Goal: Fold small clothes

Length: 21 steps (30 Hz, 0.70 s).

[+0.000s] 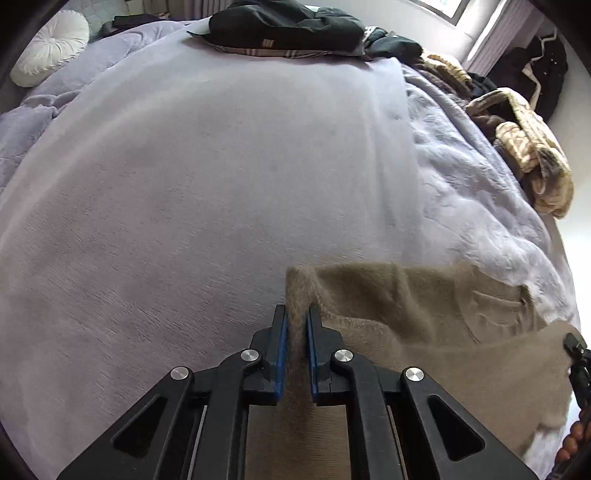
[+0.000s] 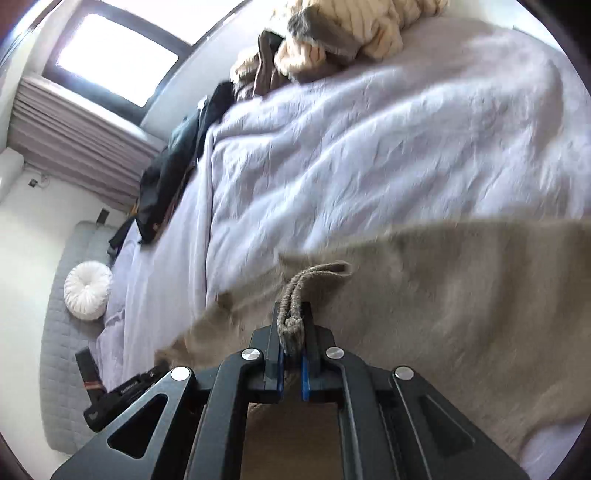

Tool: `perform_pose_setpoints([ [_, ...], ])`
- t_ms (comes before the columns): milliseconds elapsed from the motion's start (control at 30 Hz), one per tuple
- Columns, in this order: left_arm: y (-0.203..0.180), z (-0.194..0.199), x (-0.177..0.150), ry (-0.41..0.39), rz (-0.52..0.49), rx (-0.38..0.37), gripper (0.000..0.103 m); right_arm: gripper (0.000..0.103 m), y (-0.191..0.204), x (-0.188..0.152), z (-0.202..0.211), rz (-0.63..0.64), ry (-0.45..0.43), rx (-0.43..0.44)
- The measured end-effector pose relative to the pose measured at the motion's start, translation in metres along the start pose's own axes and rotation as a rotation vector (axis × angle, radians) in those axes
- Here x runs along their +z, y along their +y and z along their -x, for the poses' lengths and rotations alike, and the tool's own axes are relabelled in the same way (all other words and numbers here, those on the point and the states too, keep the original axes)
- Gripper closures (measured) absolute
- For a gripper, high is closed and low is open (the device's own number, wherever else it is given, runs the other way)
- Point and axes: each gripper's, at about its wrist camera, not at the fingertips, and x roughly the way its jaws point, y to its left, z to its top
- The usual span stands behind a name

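The left gripper (image 1: pixel 296 317) is clamped tight on a pinched-up ridge of the tan garment (image 1: pixel 424 317), its blue pads (image 1: pixel 282 354) squeezing the fuzzy cloth. The right gripper (image 2: pixel 293 325) is likewise closed hard, gripping a doubled, rolled edge of the same garment (image 2: pixel 461 295). The rest of the piece lies draped over the near edge of the lavender bed cover (image 1: pixel 207 177), with dark clothes (image 1: pixel 284 26) and a striped blanket (image 1: pixel 532 147) well apart at the far side. To fold it neatly, I'd lift both corners together, keep the edge between them taut, and lay it flat on the smooth patch.
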Motion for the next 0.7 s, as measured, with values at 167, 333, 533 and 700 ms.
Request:
perform_pose_setpoints([
  [167, 0.005, 0.009, 0.000, -0.031, -0.014, 0.096, 0.091, 0.096, -0.052, -0.009, -0.020, -0.080, 0.092, -0.121],
  [333, 0.015, 0.049, -0.023, -0.106, -0.068, 0.117, 0.020, 0.056, -0.060, -0.020, -0.012, -0.112, 0.125, -0.087],
  [533, -0.006, 0.072, -0.081, -0.065, -0.320, 0.100, 0.020, 0.035, -0.044, -0.049, -0.009, -0.098, 0.192, -0.007],
  [700, -0.026, 0.052, -0.122, -0.012, -0.507, 0.191, 0.019, 0.035, -0.039, -0.068, -0.029, -0.173, 0.222, 0.071],
])
